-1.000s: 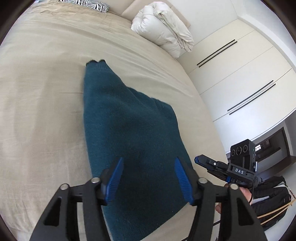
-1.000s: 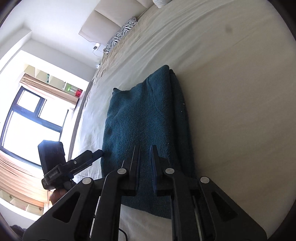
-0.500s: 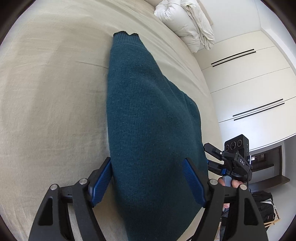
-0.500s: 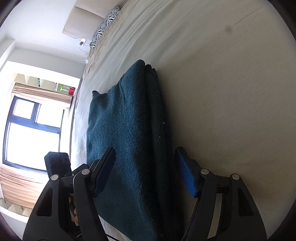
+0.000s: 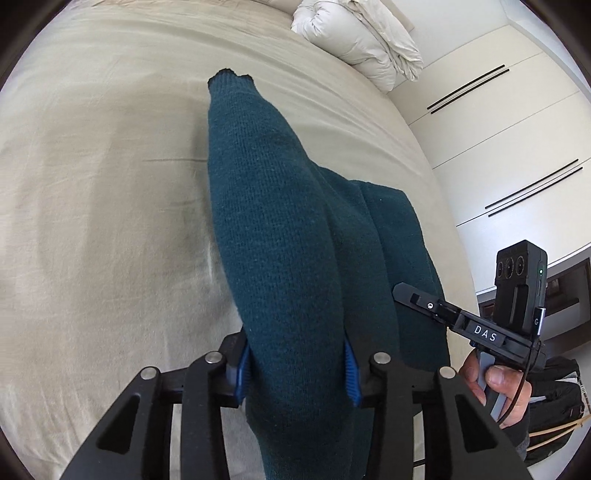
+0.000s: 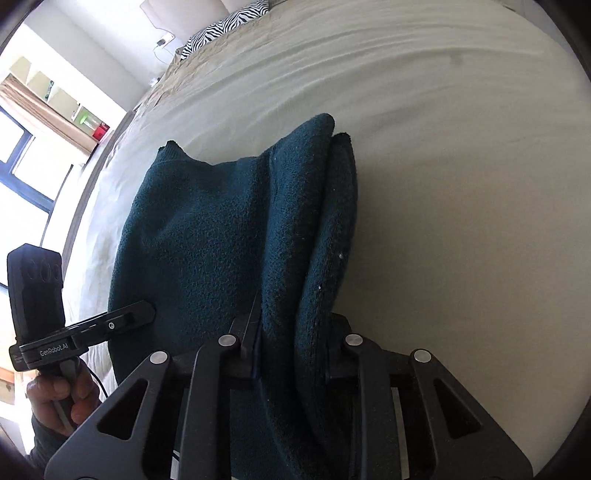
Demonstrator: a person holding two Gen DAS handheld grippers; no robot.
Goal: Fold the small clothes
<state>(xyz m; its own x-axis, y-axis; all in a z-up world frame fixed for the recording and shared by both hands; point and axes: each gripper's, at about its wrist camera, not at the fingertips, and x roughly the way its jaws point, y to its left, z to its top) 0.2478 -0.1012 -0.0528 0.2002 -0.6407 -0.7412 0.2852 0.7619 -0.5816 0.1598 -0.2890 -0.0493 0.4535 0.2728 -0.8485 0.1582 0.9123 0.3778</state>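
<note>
A dark teal knit sweater [image 5: 280, 236] lies folded lengthwise on the beige bed [image 5: 96, 206]. My left gripper [image 5: 295, 373] is shut on its near left edge, the cloth bunched between the blue pads. My right gripper [image 6: 295, 354] is shut on the thick folded right edge of the sweater [image 6: 236, 236]. Each gripper shows in the other's view, the right one [image 5: 465, 325] at the sweater's right side, the left one [image 6: 88, 332] at its left side. Both near corners are lifted a little off the bed.
A white bundled duvet [image 5: 358, 40] sits at the far end of the bed. White wardrobe doors [image 5: 509, 122] stand to the right. A zebra-print pillow [image 6: 225, 29] lies by the headboard, and a window [image 6: 22, 173] is to the left.
Both grippers moved in over the sweater's near edge and closed on it. The right one opened half a second ago, then shut. The near edge has risen and bunched.
</note>
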